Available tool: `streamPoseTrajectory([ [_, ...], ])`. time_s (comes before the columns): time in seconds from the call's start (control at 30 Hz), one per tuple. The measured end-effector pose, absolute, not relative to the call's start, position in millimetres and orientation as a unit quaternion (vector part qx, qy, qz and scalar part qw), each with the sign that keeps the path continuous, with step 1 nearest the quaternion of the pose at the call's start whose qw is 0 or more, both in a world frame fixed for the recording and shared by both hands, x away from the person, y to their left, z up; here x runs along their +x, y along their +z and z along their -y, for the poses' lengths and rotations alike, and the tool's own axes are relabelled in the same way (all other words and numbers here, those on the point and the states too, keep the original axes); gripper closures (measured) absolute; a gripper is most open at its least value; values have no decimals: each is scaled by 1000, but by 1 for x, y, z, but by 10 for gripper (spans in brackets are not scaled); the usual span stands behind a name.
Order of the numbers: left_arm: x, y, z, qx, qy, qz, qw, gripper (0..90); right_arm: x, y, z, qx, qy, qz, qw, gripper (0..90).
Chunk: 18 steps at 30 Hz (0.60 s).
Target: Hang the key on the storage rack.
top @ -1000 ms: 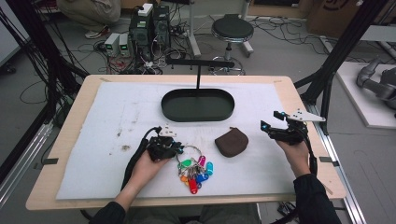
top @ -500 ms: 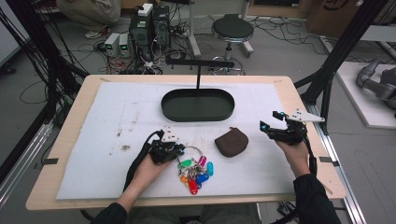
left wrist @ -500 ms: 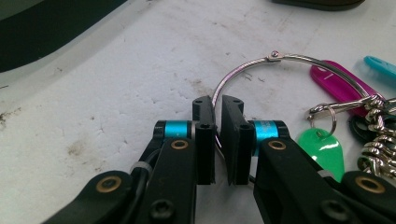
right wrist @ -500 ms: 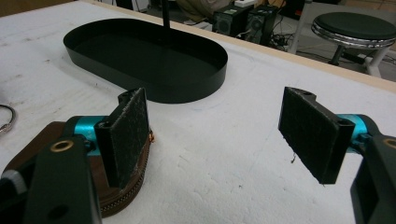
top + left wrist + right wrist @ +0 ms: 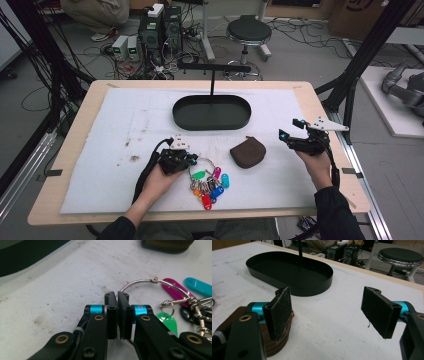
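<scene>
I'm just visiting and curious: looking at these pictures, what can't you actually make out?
- Key ring, left gripper view: its near part is hidden behind the shut left claw.
- Pouch, right gripper view: mostly covered by the open right claw's near jaw and cut by the bottom edge.
- Coloured tags, high view: too small to read or count surely.
- Tray, left gripper view: cut off by the top edge.

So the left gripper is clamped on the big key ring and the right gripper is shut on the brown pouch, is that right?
Not quite. The left gripper is clamped on the key ring, but the right gripper is open: in the right gripper view its jaws stand wide apart, with the brown pouch off to one side, not between them.
</scene>
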State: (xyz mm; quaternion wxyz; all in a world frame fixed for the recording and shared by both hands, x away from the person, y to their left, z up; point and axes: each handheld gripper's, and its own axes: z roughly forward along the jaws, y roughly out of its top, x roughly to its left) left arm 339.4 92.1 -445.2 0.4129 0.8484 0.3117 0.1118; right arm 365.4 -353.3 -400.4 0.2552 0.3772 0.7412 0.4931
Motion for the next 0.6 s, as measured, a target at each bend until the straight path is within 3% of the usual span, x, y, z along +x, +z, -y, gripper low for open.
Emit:
streamPoseTrajectory([
  [0.3, 340, -437, -104, 825, 76, -319, 461, 863, 366, -401, 354, 379, 494, -740, 254, 251],
  [0.6, 330, -421, -105, 819, 83, -294, 486, 862, 365, -400, 356, 380, 498, -737, 255, 250],
])
